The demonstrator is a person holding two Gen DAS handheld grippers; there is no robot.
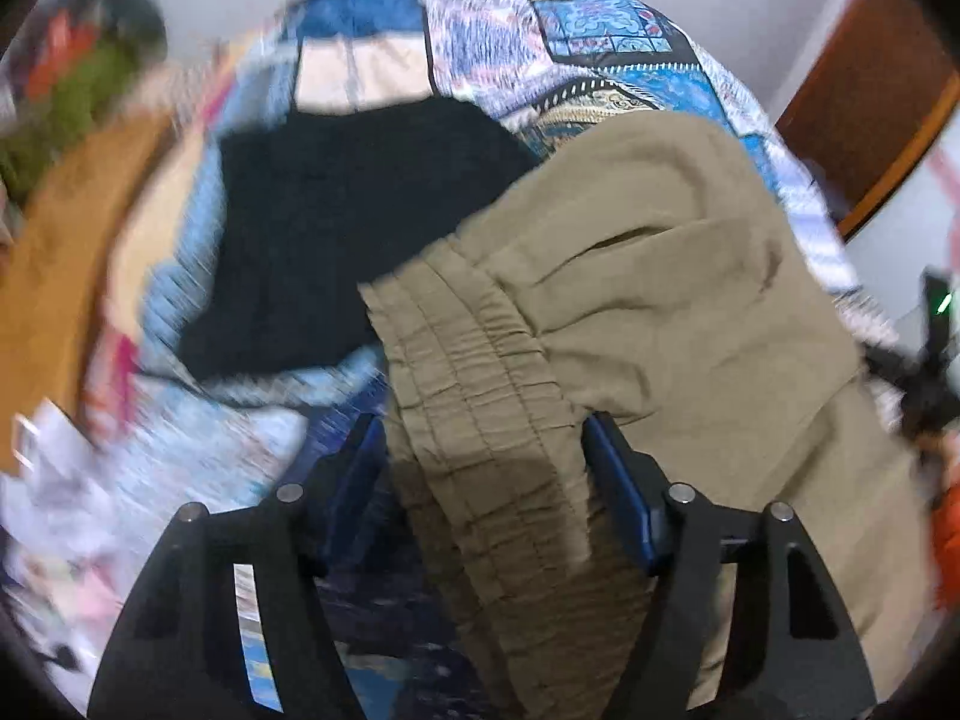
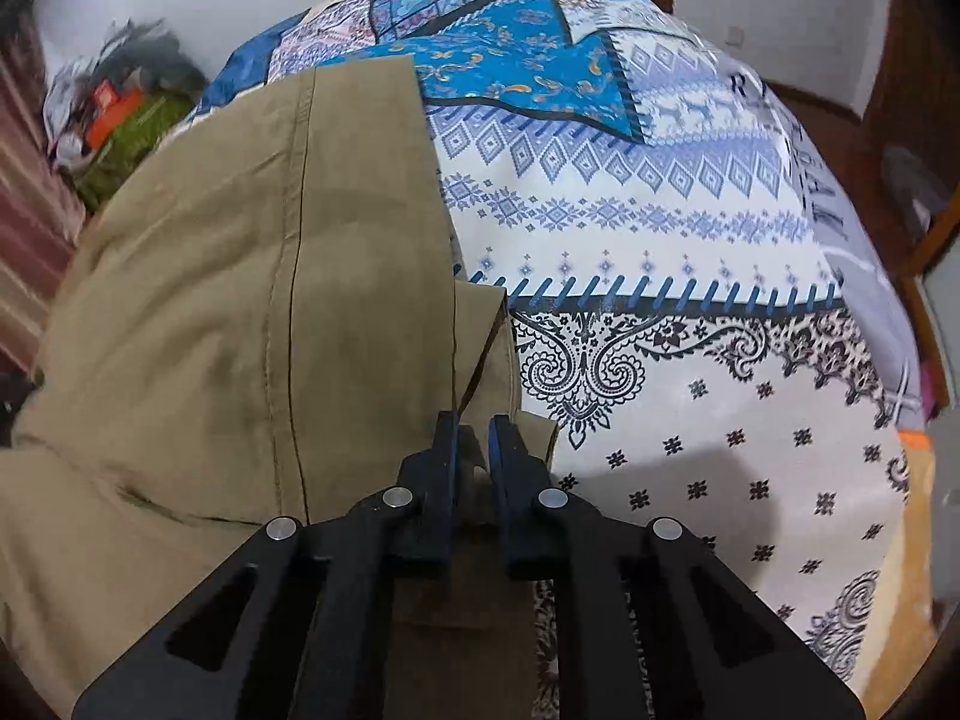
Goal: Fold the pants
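Note:
Khaki pants lie on a patterned blue and white bedspread. In the left wrist view my left gripper stands wide open, its blue fingers on either side of the gathered elastic waistband, which lies between them. In the right wrist view the pants fill the left half. My right gripper is shut on a folded edge of the khaki cloth near the leg hems.
A black garment lies on the bed beyond the waistband. A wooden bed frame runs along the left. Cluttered items sit at the far left. The bedspread spreads to the right of the pants.

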